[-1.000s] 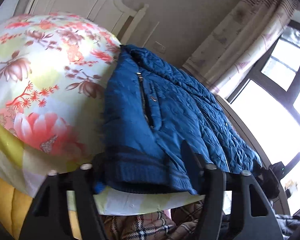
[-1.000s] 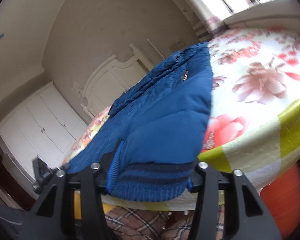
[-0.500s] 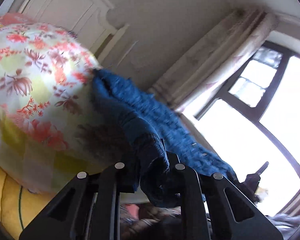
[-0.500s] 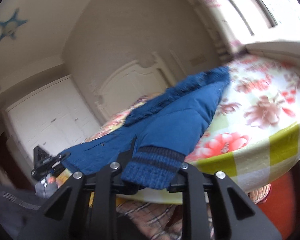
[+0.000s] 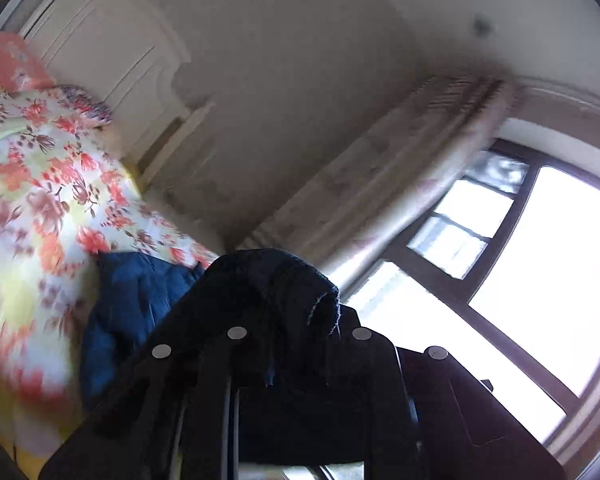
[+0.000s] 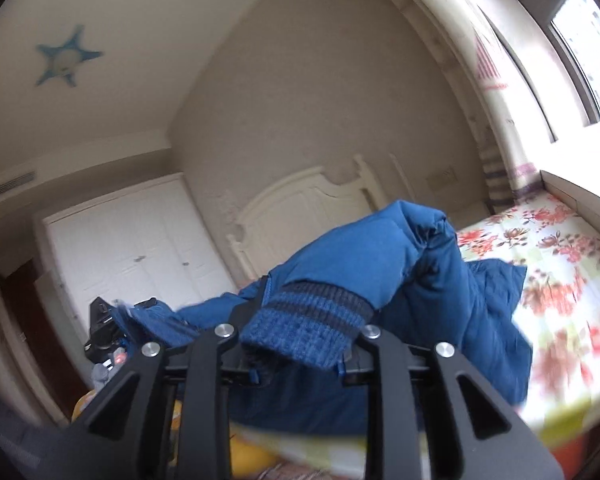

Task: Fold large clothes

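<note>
A bedroom with beige walls, a white carved headboard (image 5: 100, 60) and a bright dark-framed window (image 5: 520, 260) surrounds a bed under a floral bedspread of red and pink blooms on white and yellow (image 5: 40, 208). In the left wrist view the left tool (image 5: 300, 334) is closed on a bunched, shadowed fold of the blue quilted padded jacket (image 5: 128, 312), which rises between its fingers against the window light; the rest of the jacket trails down to the bedspread near the bed's near edge. In the right wrist view, with white wardrobe doors (image 6: 136, 248) and a blue star on the ceiling (image 6: 66, 60) behind, the right tool (image 6: 298, 332) grips the jacket's ribbed knit hem band, blue with darker stripes (image 6: 308, 324), and the padded body humps up behind it and drapes onto the bedspread toward the bed's right side. The step in hand looks like carrying the hem end up and over to fold the jacket in half. To do it well, both tools should probably travel level and together toward the headboard, keeping the hem taut between them so the thick padding does not bunch, and lower it squarely onto the collar end before letting go.
</note>
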`<action>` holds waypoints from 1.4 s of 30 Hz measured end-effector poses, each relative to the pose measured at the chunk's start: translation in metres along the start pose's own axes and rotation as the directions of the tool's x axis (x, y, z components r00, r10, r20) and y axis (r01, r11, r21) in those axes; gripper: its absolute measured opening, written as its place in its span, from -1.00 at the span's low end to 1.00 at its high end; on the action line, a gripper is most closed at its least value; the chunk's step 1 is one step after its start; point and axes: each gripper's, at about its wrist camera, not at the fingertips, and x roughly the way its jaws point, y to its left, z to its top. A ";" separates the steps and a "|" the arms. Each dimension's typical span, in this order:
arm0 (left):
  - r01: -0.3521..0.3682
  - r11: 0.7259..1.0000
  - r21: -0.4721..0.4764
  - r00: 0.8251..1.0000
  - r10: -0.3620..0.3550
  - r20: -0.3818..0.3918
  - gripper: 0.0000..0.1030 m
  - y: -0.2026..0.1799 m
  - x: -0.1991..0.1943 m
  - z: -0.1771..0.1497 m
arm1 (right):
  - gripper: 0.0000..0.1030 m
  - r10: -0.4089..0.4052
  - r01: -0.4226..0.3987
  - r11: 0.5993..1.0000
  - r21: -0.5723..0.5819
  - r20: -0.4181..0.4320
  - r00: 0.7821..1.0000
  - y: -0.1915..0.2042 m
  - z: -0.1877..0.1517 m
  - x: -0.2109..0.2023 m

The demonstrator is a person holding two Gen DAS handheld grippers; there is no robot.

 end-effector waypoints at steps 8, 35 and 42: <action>-0.459 0.872 -0.169 0.866 0.396 -0.307 -0.63 0.142 0.178 0.016 | 0.31 -0.258 0.351 0.872 0.342 -0.289 0.922 -0.161 0.007 0.172; -0.377 0.913 0.155 0.836 0.408 -0.366 0.91 0.175 0.182 0.030 | 0.46 -0.262 0.304 0.952 -0.021 -0.565 0.783 -0.223 0.019 0.239; -0.334 0.886 0.320 0.792 0.448 -0.414 0.63 0.166 0.219 0.027 | 0.42 -0.270 0.312 0.950 -0.007 -0.520 0.811 -0.225 0.014 0.234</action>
